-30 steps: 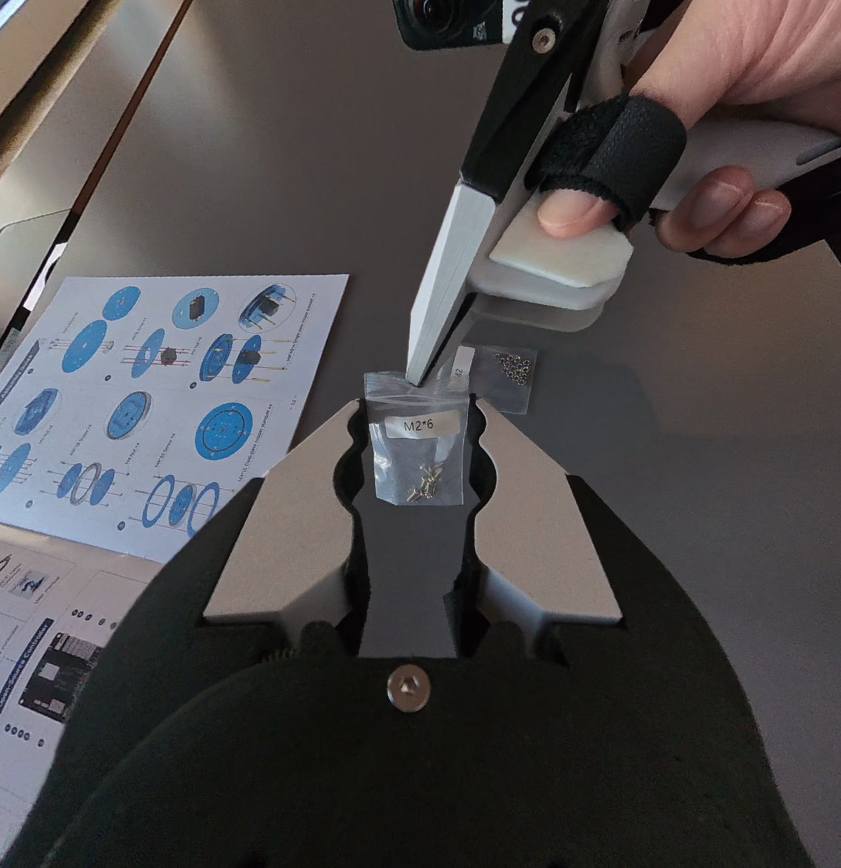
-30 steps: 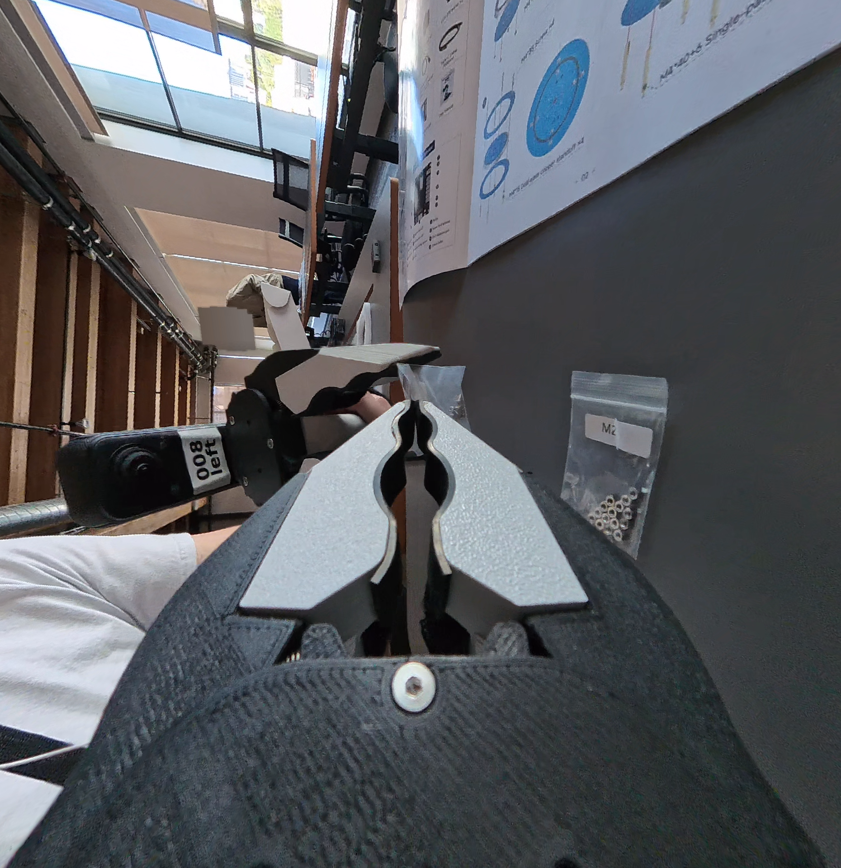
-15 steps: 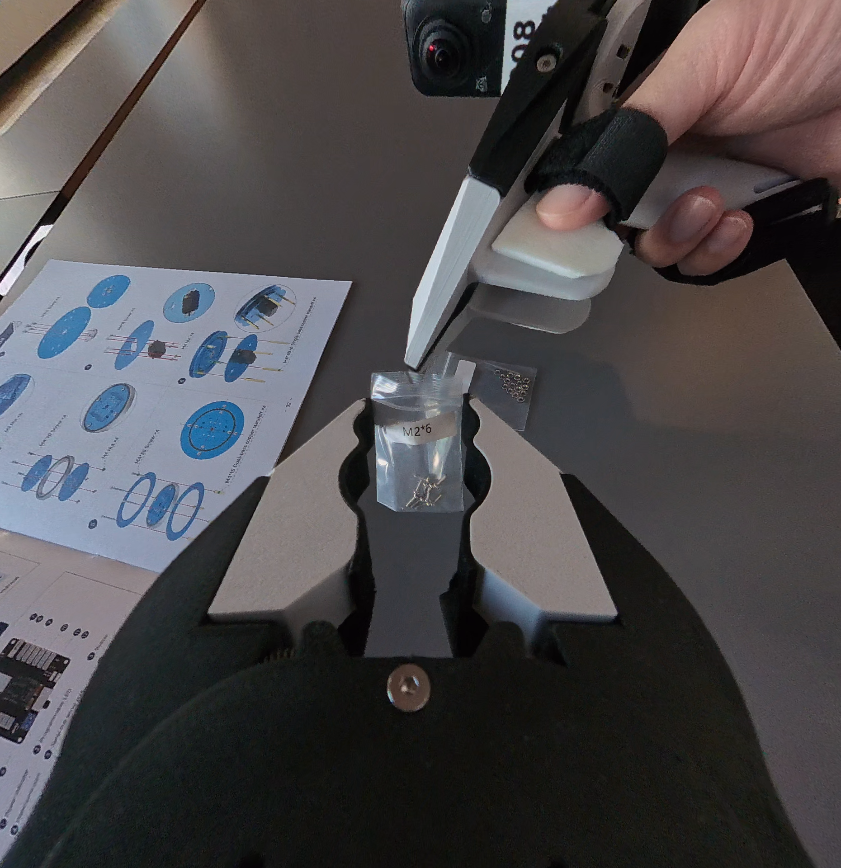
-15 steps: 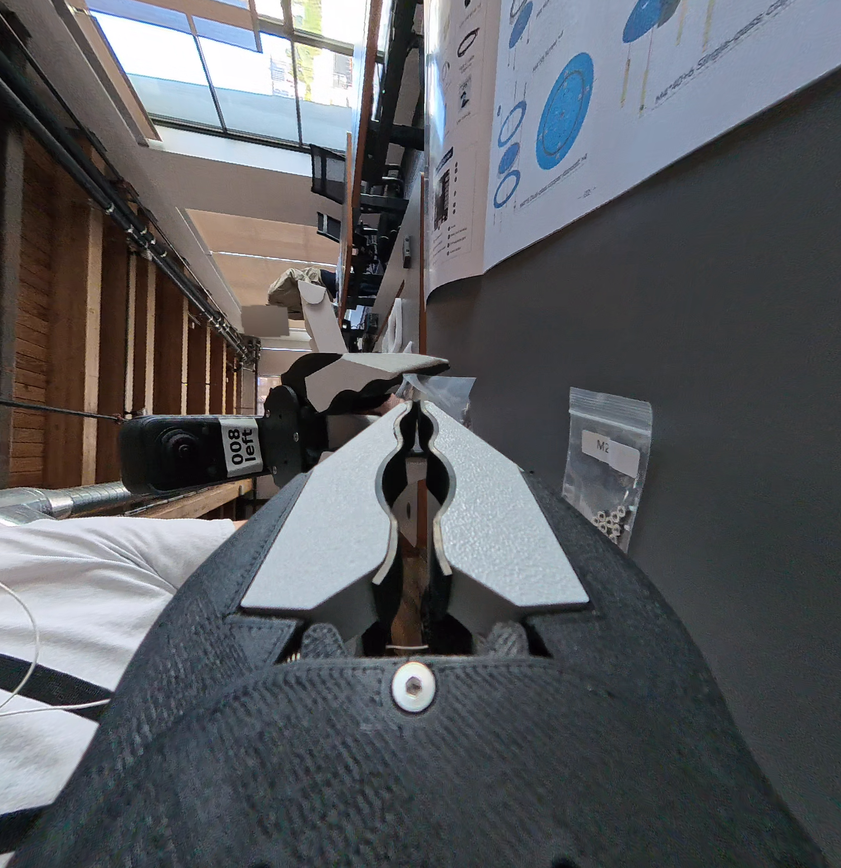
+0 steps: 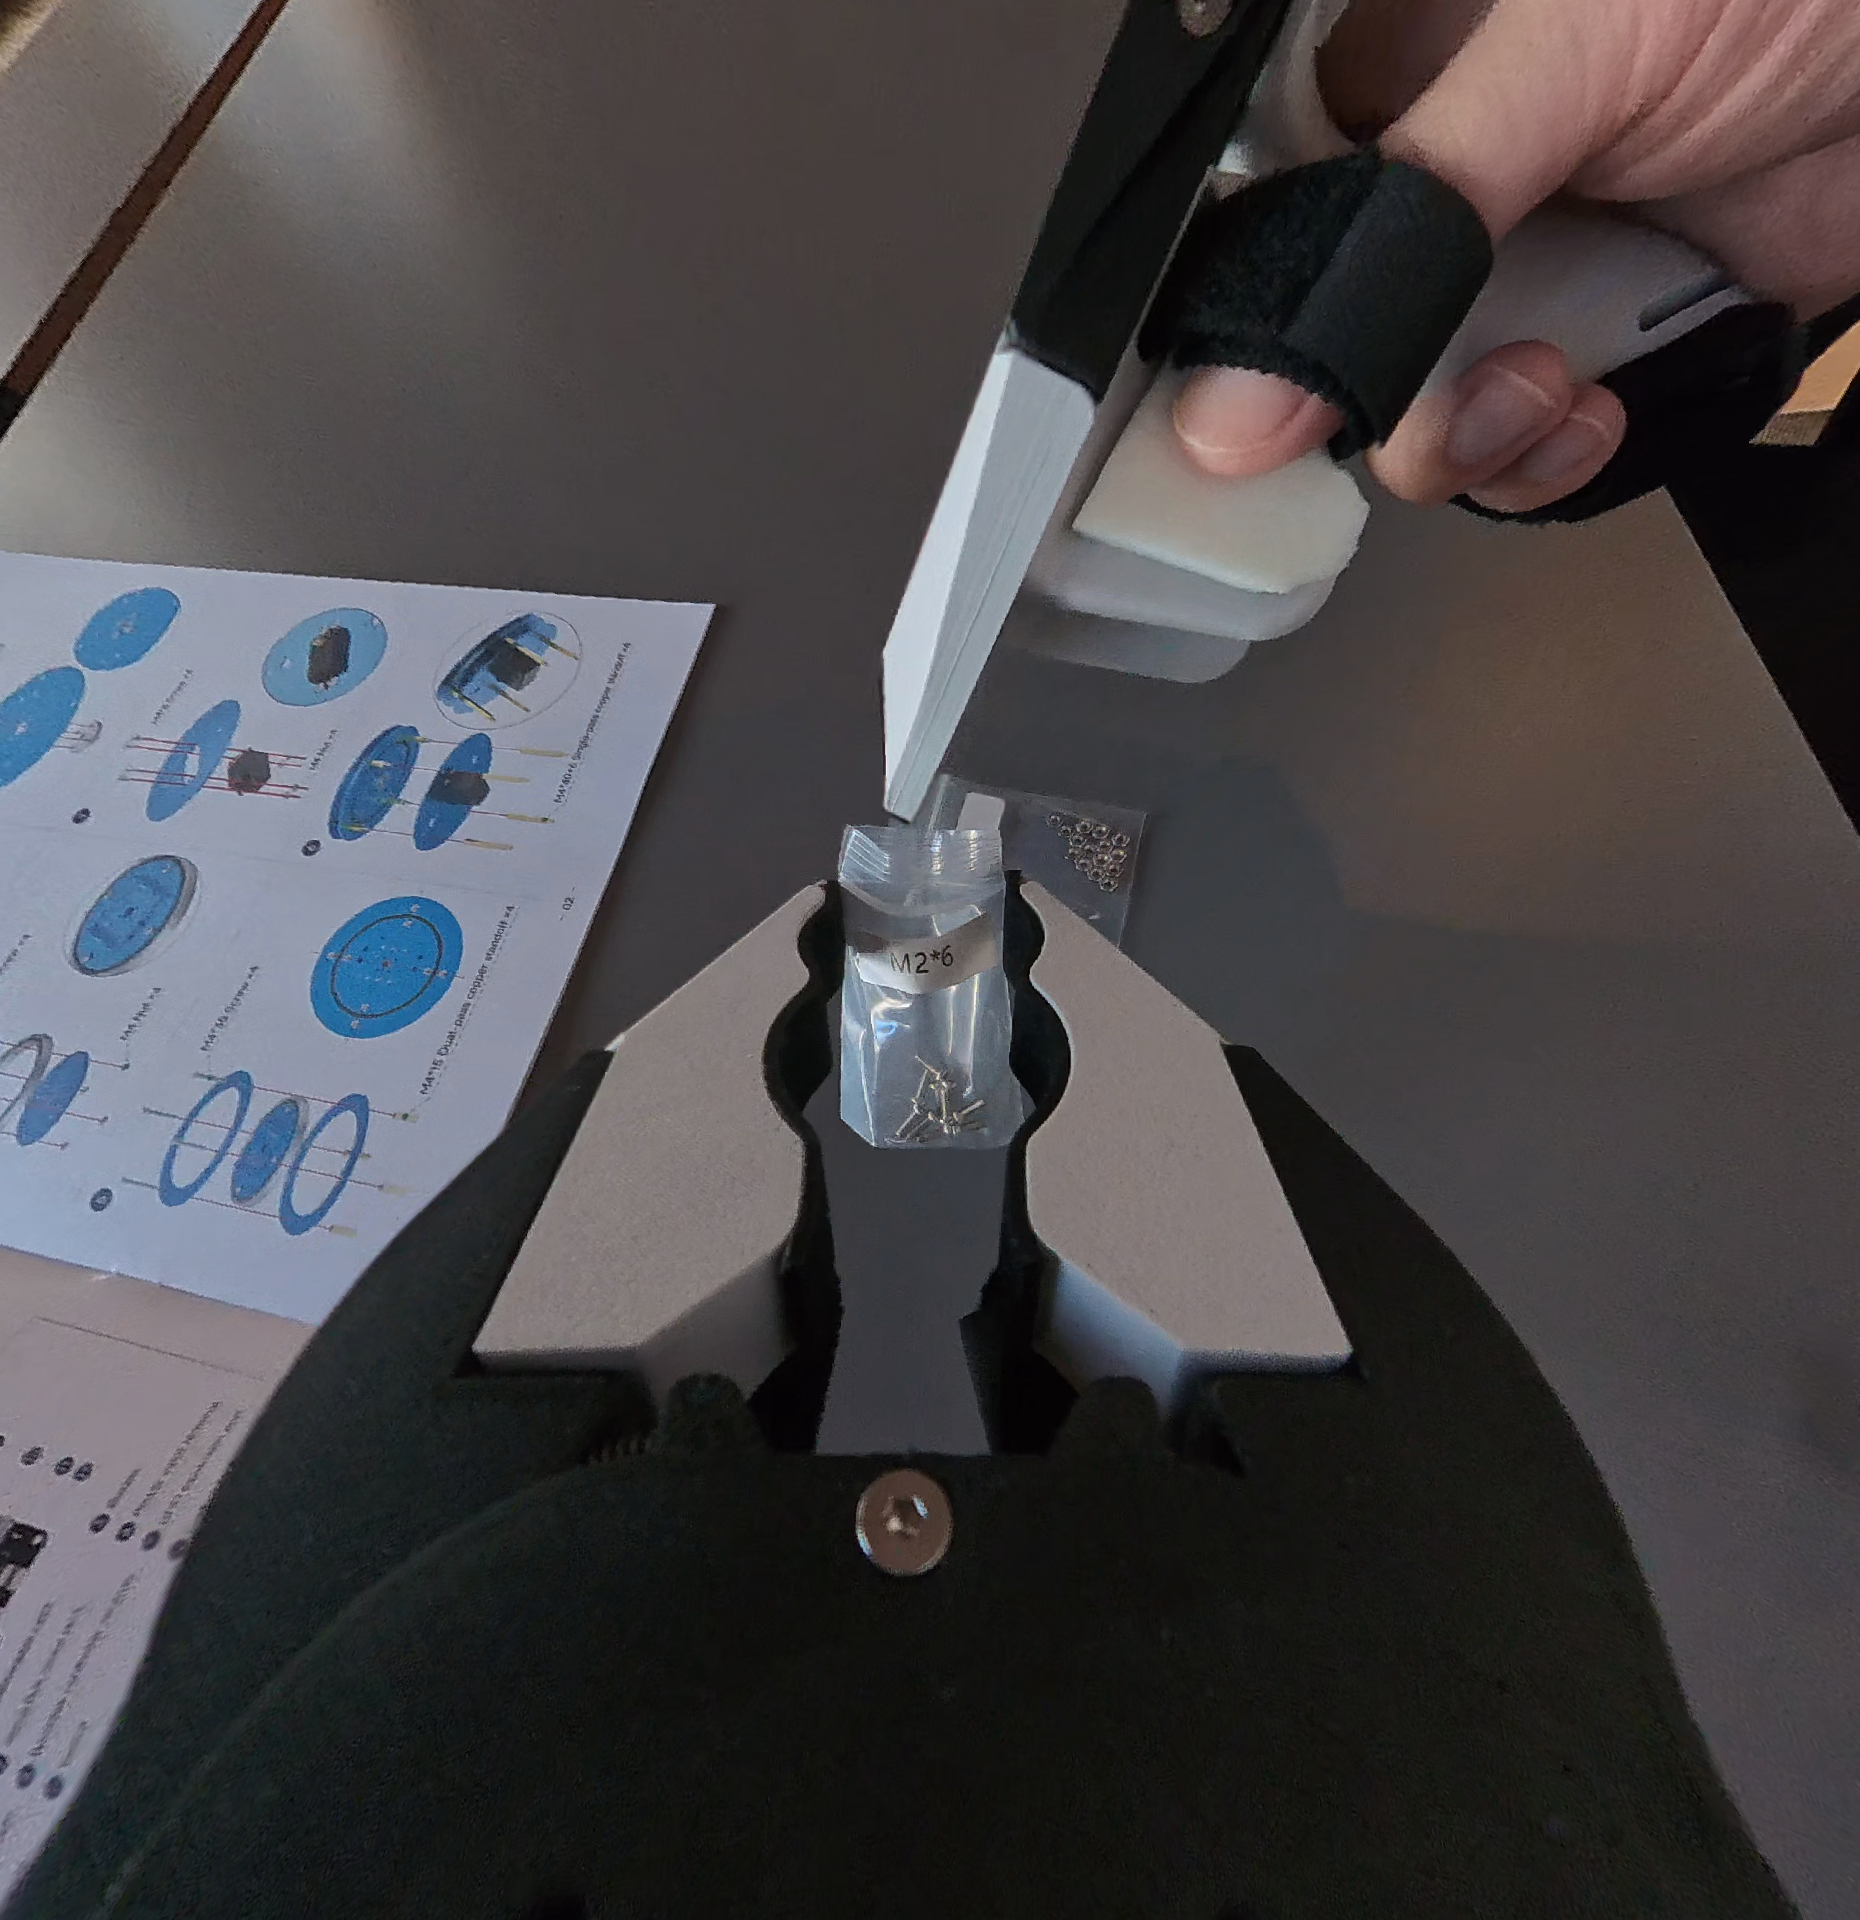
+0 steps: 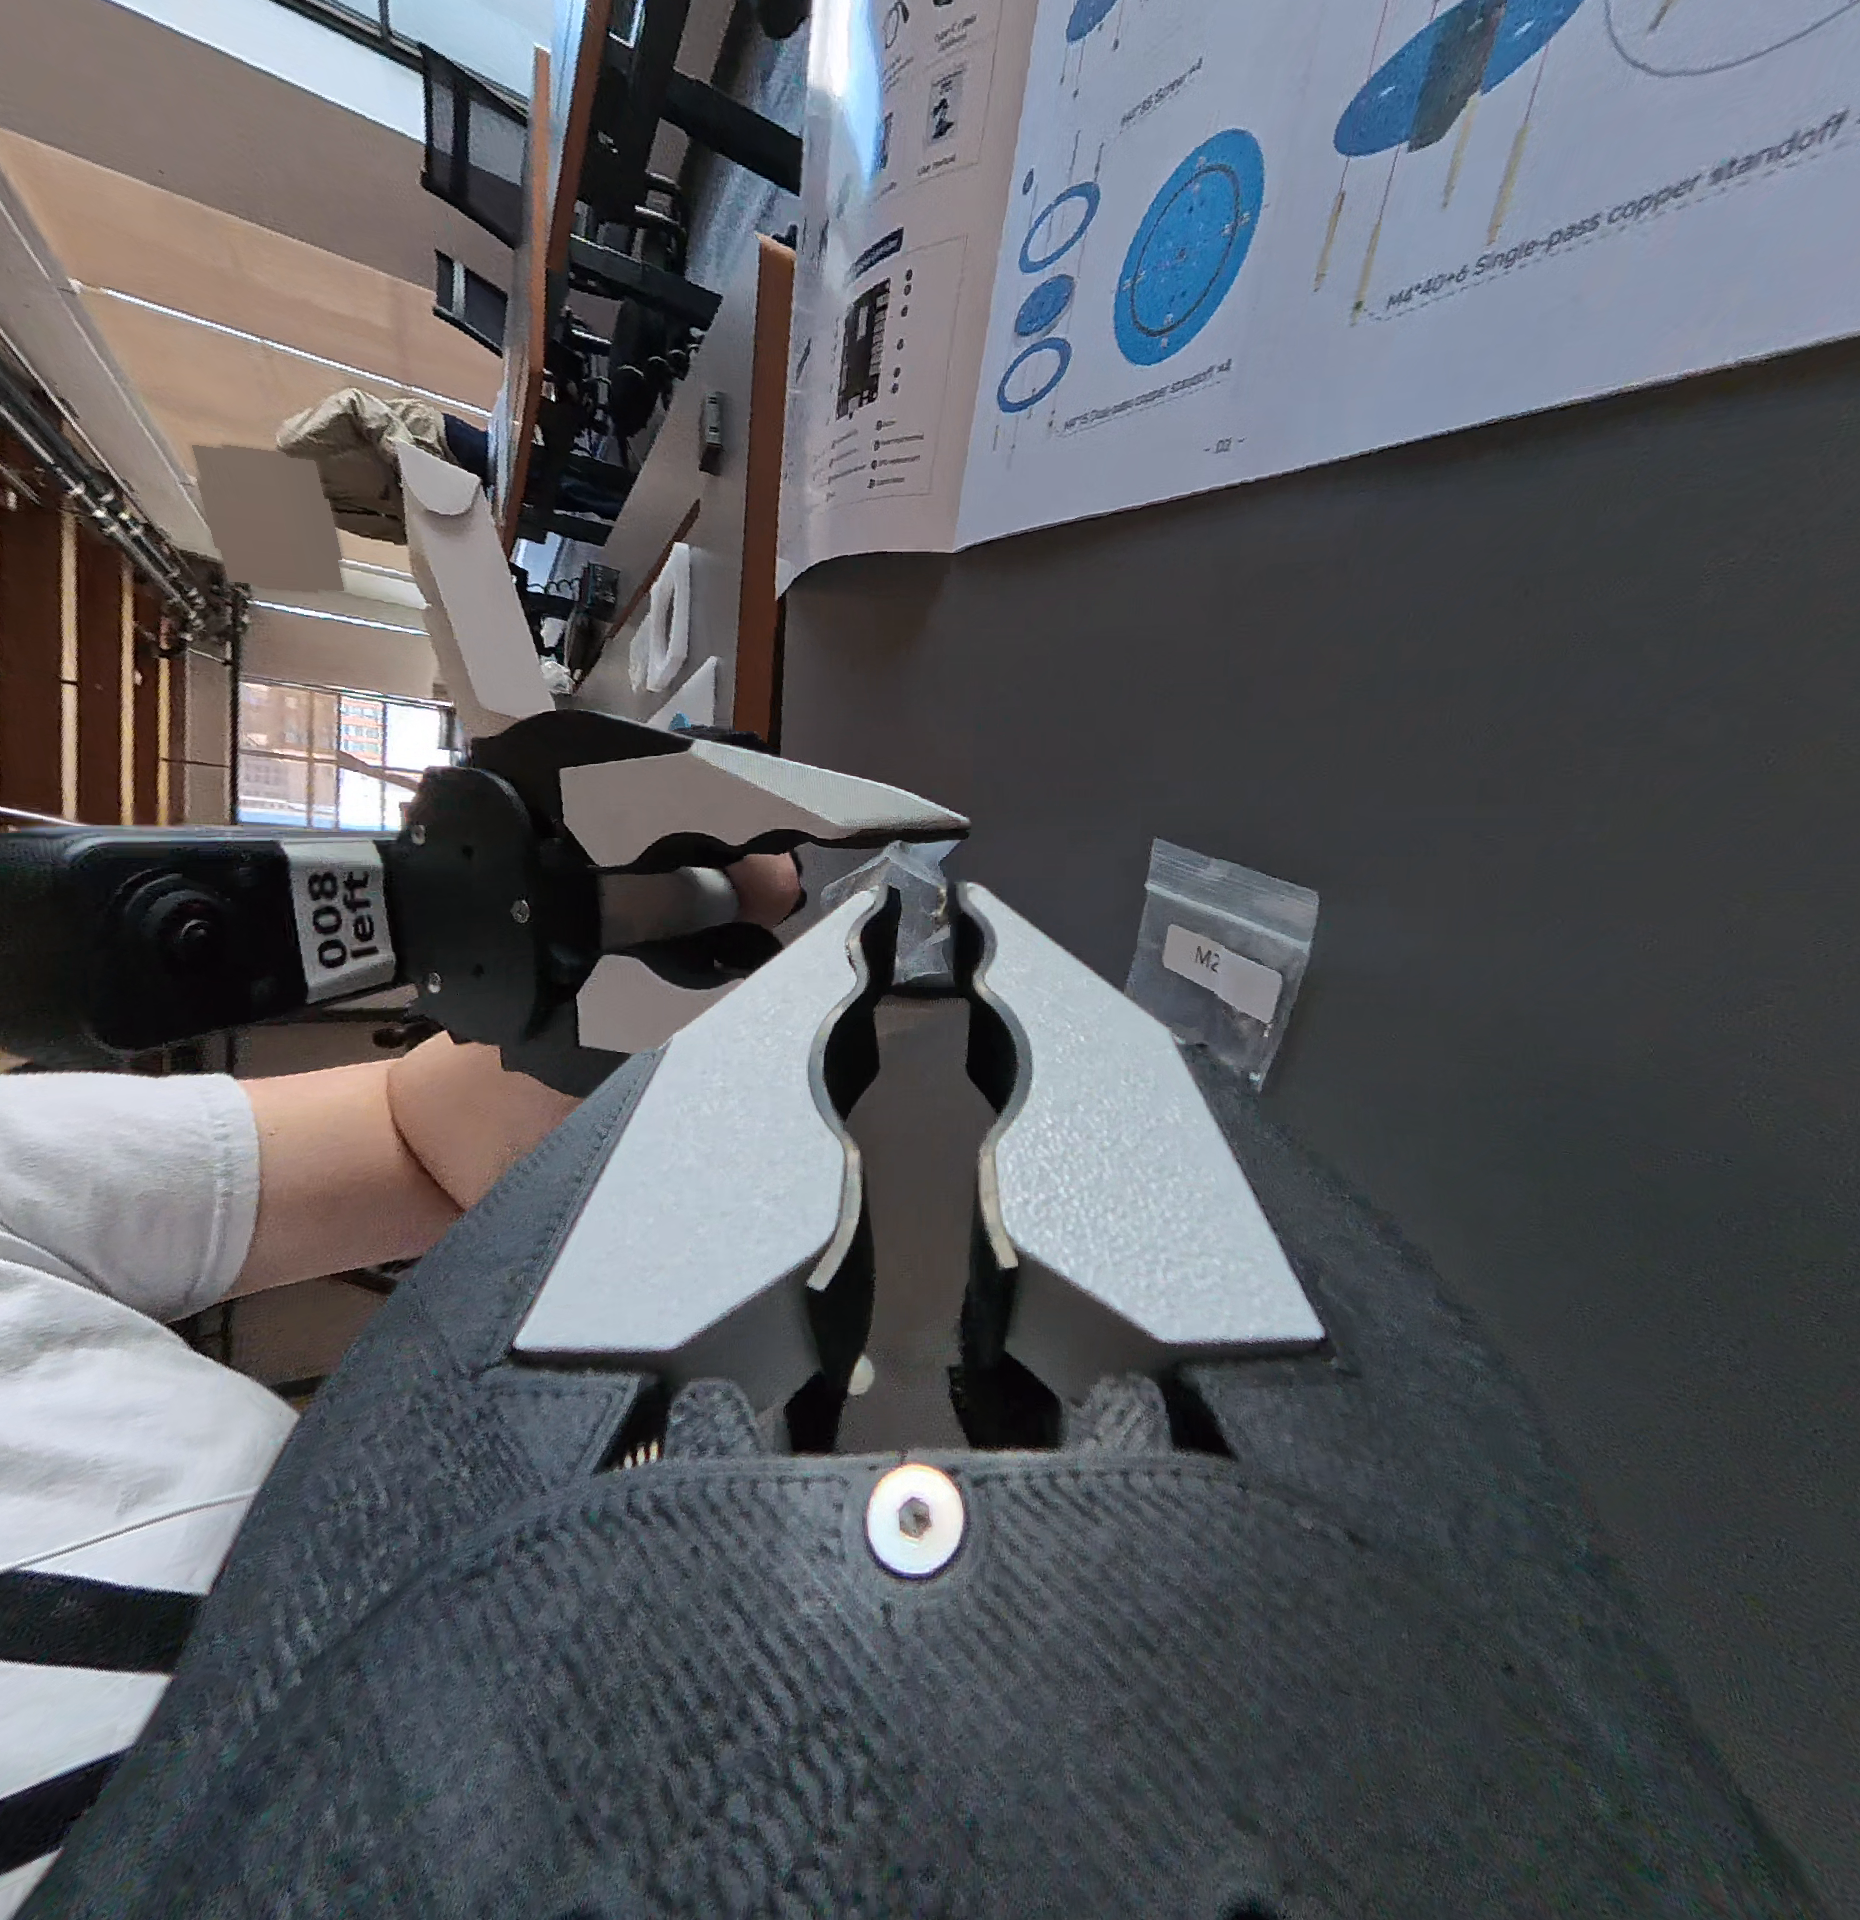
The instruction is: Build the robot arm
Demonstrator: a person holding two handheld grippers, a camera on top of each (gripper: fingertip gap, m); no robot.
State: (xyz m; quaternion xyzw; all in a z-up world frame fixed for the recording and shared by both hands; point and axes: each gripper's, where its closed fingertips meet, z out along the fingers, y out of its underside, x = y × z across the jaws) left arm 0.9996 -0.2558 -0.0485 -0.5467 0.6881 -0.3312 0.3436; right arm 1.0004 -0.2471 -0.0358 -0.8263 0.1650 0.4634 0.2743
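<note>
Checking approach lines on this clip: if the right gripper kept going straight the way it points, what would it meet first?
The right gripper points at the mouth of the small screw bag, held upright between the left gripper fingers. It would likely enter or press that bag first; the nut bag lies off to the side. Depth is hard to judge.

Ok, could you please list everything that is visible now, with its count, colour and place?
bag of screws: one, clear with a white label, between the left gripper's fingers.
bag of nuts: one, clear, flat on the table just behind the first bag.
instruction sheets: two, white with blue diagrams, on the table to the left.
table: one, dark grey.
left gripper: one, grey fingers, black body, closed on the bag's sides.
right gripper: one, same colours, tips slightly parted at the bag's mouth.
right hand: one, bare, black finger strap, holding the right gripper.
</note>
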